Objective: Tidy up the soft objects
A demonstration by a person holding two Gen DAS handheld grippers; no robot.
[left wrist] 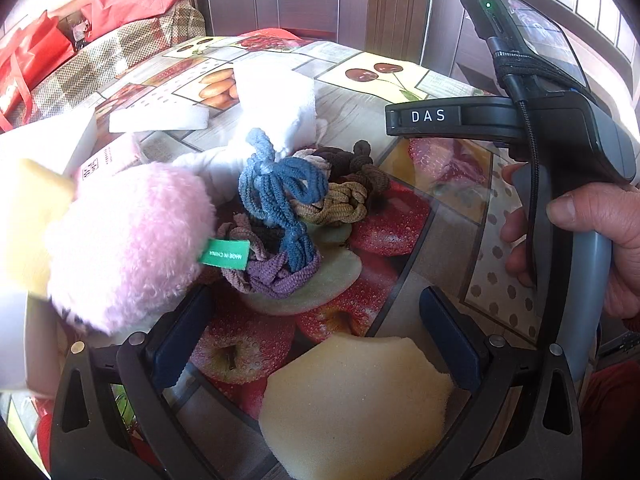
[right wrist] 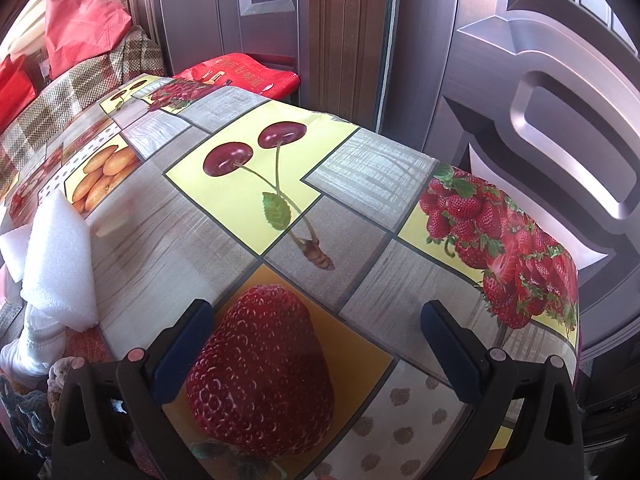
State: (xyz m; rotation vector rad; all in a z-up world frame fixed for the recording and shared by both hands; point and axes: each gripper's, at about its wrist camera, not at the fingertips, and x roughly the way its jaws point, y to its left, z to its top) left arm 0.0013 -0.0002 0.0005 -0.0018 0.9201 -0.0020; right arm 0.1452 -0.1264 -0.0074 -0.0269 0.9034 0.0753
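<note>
My left gripper (left wrist: 316,328) is open over the fruit-print tablecloth (left wrist: 400,216). A yellow sponge piece (left wrist: 352,404) lies between and below its fingers, not gripped. Ahead lies a pile of hair ties (left wrist: 288,208) in blue, purple, tan and brown on a pale green sponge (left wrist: 332,280). A pink plush toy (left wrist: 128,244) with a green tag sits at the left, beside a yellow sponge (left wrist: 28,216). White foam pieces (left wrist: 276,100) lie behind. My right gripper (right wrist: 316,332) is open and empty over a printed strawberry; its body also shows in the left wrist view (left wrist: 560,128).
A white foam block (right wrist: 60,264) and white cloth lie at the left edge of the right wrist view. Red bags (right wrist: 84,20) and a checked cushion (right wrist: 80,80) sit behind the table. A brown panelled door (right wrist: 540,100) stands close behind the table's far edge.
</note>
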